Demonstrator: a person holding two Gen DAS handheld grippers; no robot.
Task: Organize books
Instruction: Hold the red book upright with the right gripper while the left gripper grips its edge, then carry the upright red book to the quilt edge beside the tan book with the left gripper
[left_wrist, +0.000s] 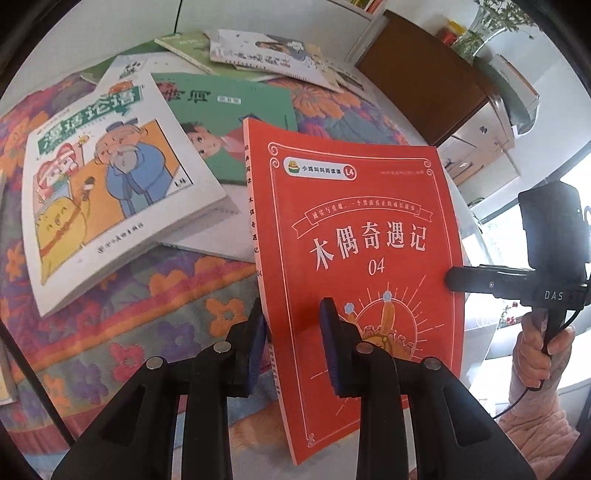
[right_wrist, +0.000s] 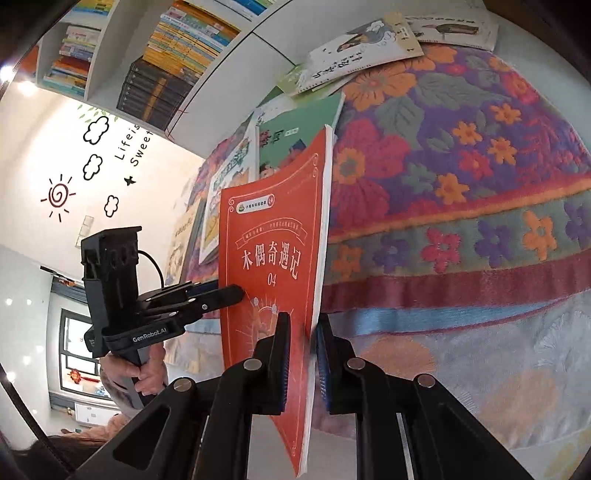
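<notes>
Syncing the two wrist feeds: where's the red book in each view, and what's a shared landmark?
Left wrist: red book fills centre-right, cover facing the camera, spine edge between this gripper's jaws, the right gripper clamping its right edge.
Right wrist: red book stands centre-left, seen edge-on, page edge in this gripper's jaws, the left gripper on its left edge.
Shared landmark: green-cover book on the flowered blanket behind.

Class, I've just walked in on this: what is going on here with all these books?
A person is tidying books with handheld tongs, one in each hand. Both the left tongs and the right tongs are shut on the same red book, holding it tilted up off the floral blanket, one at each side edge. Several other picture books, including a white comic book and a green book, lie scattered on the blanket. A filled bookshelf stands behind.
</notes>
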